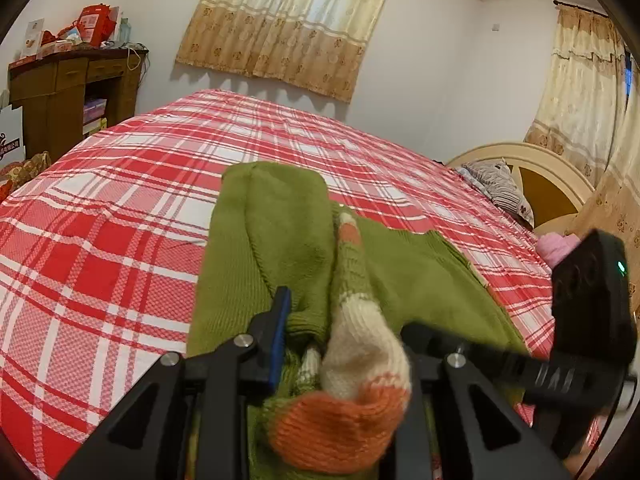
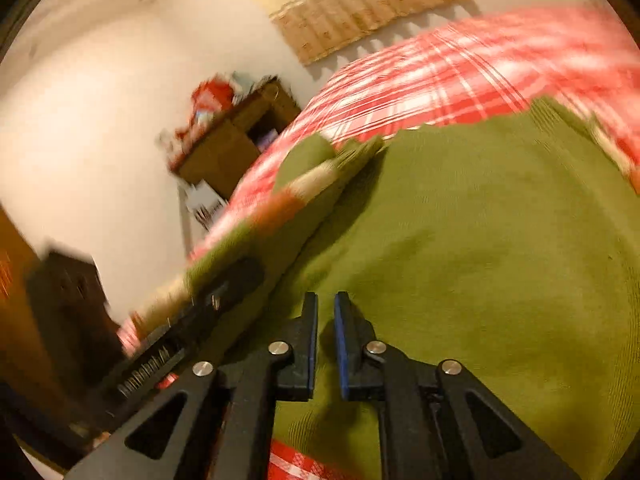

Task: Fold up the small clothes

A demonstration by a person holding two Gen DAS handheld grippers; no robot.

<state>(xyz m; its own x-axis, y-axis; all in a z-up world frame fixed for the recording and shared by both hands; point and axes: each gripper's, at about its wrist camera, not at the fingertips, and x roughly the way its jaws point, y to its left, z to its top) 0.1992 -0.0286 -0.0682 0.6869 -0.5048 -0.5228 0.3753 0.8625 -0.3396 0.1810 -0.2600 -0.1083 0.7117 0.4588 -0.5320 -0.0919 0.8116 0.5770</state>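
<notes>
A green knitted sweater (image 1: 280, 220) lies on the red plaid bed (image 1: 120, 200). Its sleeve (image 1: 360, 352), striped cream and orange at the cuff, is bunched between the fingers of my left gripper (image 1: 346, 320), which is shut on it. The blue pad of one left finger (image 1: 282, 320) shows; the sleeve hides the other. In the right wrist view my right gripper (image 2: 326, 320) hovers low over the sweater's flat green body (image 2: 480, 240). Its blue pads stand a narrow gap apart with nothing between them. The striped sleeve (image 2: 312, 184) runs off to the left, blurred.
A wooden desk (image 1: 72, 92) piled with red boxes stands beyond the bed's far left corner. A cream headboard (image 1: 532, 176), a striped pillow (image 1: 500, 188) and a pink item (image 1: 556, 246) are at the right. Curtains (image 1: 288, 20) hang on the far wall.
</notes>
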